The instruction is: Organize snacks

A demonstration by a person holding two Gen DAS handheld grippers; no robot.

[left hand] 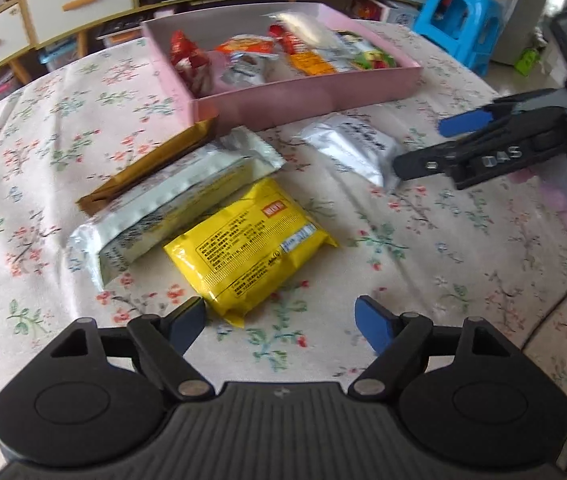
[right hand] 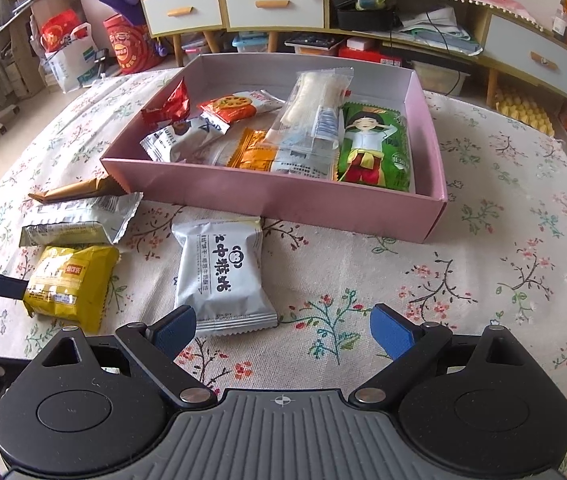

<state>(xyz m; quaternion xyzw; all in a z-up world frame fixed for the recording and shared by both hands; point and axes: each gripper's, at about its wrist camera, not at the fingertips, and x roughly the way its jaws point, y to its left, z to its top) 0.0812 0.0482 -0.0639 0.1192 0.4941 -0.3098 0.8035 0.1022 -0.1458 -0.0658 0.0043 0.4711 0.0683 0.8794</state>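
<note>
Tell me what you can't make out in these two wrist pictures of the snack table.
- Brown packet: right wrist view, its far end is hidden behind the pink box.
- Snacks in the box: left wrist view, blurred, labels unreadable.
- Silver packet: left wrist view, motion blur smears its print.
- Left gripper: right wrist view, cut off by the left edge; one finger shows.
- Yellow packet: left wrist view, print too small to read.

Box [right hand: 283, 204] behind four packets [right hand: 219, 276] on tablecloth [right hand: 483, 280].
</note>
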